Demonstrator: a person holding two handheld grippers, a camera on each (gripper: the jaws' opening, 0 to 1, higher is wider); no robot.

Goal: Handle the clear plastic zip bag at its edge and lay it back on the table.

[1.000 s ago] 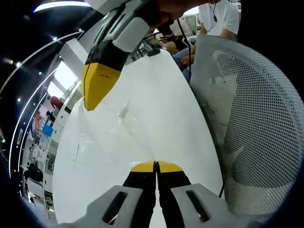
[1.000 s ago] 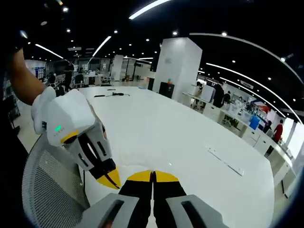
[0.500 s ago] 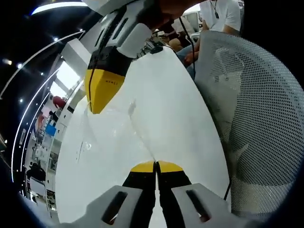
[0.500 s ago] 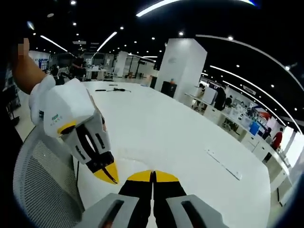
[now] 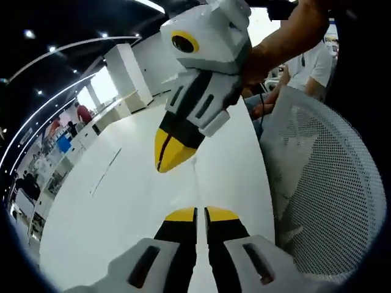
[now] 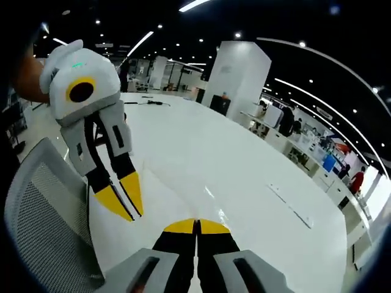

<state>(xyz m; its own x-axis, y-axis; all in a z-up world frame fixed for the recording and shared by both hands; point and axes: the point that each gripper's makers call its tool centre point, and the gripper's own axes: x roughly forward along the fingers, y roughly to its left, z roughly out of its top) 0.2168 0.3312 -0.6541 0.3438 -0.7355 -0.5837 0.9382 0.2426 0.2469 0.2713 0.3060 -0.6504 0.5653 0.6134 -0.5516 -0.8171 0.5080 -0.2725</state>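
The clear plastic zip bag [image 6: 165, 198] is a faint glossy sheet over the white table [image 6: 244, 159]. It stretches from my left gripper [image 6: 125, 204], at the left of the right gripper view, to my right gripper [image 6: 197, 223] at the bottom. My right gripper's jaws are pressed together on the bag's edge. In the left gripper view a thin bag edge [image 5: 197, 189] runs from my left gripper [image 5: 200, 212], jaws nearly together on it, up to my right gripper [image 5: 166, 160], held by a hand above the table [image 5: 122, 201].
A grey mesh chair back [image 5: 317, 183] stands close at the table's near edge, also the chair back [image 6: 43, 226]. A thin strip [image 6: 292, 207] lies farther out on the table. A seated person [image 5: 308, 61] and desks are behind.
Both grippers have turned towards each other and come closer. Each now shows its camera face in the other's view. The bag hangs shorter between them.
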